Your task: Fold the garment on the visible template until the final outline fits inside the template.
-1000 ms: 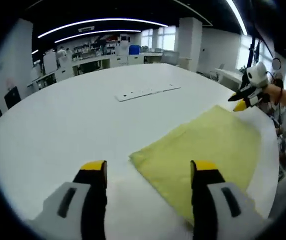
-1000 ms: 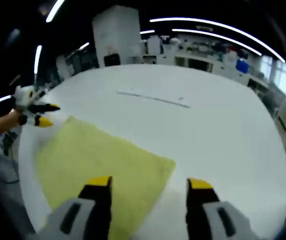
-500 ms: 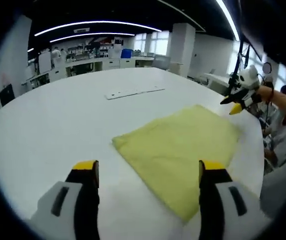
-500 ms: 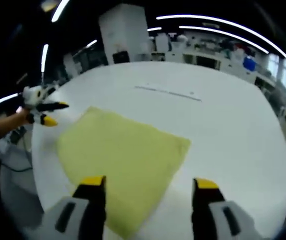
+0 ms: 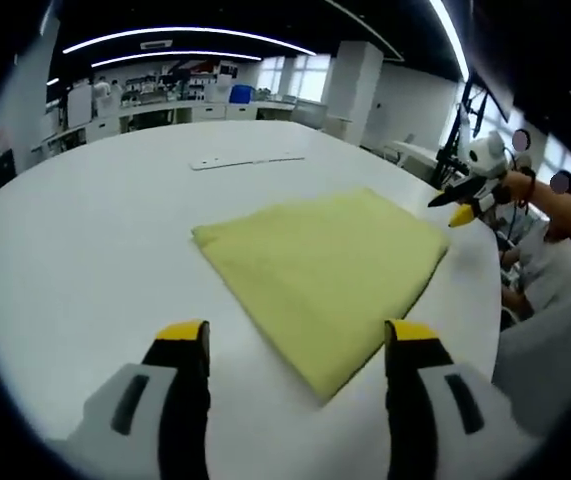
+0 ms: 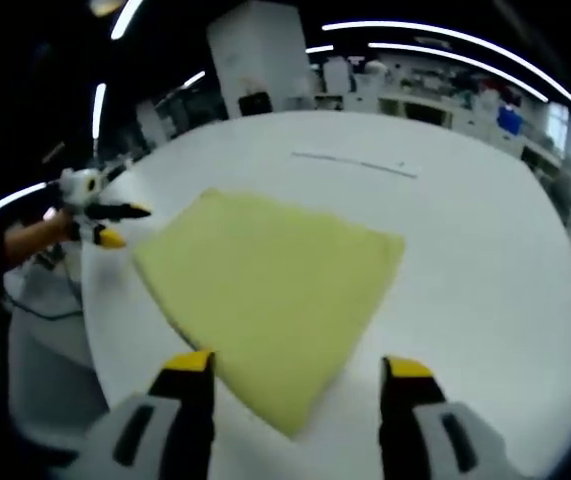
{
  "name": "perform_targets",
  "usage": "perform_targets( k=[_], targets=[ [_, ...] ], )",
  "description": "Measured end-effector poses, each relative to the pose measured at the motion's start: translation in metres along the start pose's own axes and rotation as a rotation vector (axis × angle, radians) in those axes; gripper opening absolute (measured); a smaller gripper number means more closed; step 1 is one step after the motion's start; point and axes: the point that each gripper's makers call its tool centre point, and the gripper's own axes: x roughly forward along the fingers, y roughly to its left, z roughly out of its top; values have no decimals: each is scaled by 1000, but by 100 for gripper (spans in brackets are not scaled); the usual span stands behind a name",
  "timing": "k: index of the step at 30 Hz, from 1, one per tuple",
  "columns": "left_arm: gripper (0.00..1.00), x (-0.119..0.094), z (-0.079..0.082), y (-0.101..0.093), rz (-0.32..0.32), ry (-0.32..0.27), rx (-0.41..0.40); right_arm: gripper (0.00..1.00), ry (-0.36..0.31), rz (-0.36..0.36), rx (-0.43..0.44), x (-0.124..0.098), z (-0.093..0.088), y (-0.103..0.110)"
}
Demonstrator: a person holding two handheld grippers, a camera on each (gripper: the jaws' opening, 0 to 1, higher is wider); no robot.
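the yellow garment (image 5: 320, 275) is lying flat and folded in a rough square on the white desk (image 5: 85, 230), near the edge where the person is standing; the left tool (image 5: 295, 345) is hovering over the near corner with its jaws spread wide and gripping nothing; the right tool (image 6: 290, 372) is hanging over its own corner of the cloth (image 6: 265, 290), jaws parted and empty too; in the left gripper view the right tool (image 5: 460, 205) is showing off to the side just past the far corner, and in the right gripper view the left tool (image 6: 105, 222) is sitting beside the opposite corner, both clear of the fabric.

no template outline is showing under or around the garment, so i cannot tell whether the fold fits it; that is the risk here, calling it done while an edge is sticking out; another is that one corner is lying close to the desk edge, so a tug that way could be dragging the cloth over the side and loosening the layers.

around it, a long thin white strip (image 5: 245, 160) is lying well apart, further up the desk; benches and shelving are lining the room behind; nothing is standing between the tools and the cloth.
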Motion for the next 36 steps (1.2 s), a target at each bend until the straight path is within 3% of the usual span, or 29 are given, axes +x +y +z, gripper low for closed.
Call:
perform_targets(
  k=[6,9,16,20,23,30,36],
  targets=[
    [59,-3,-14,-6,-8,17,-18,55,-10,7,33,-2,-13,1],
    [49,-3,-21,-8,-24,25,-43,47,-2,4,47,-4,-21,1],
    [40,-5,-30,-14,-27,39,-63,39,7,9,56,-3,-36,5],
    [27,-5,-35,-15,-24,45,-95,32,7,12,65,-3,-41,6],
    [17,-4,-39,-15,-19,57,-67,24,4,6,74,-5,-46,7],
    [11,-1,-47,-14,-24,72,-93,6,-8,2,94,-4,-49,3],
    [5,0,-46,-16,-19,69,-72,0,-28,2,110,-3,-47,3]
  ],
)
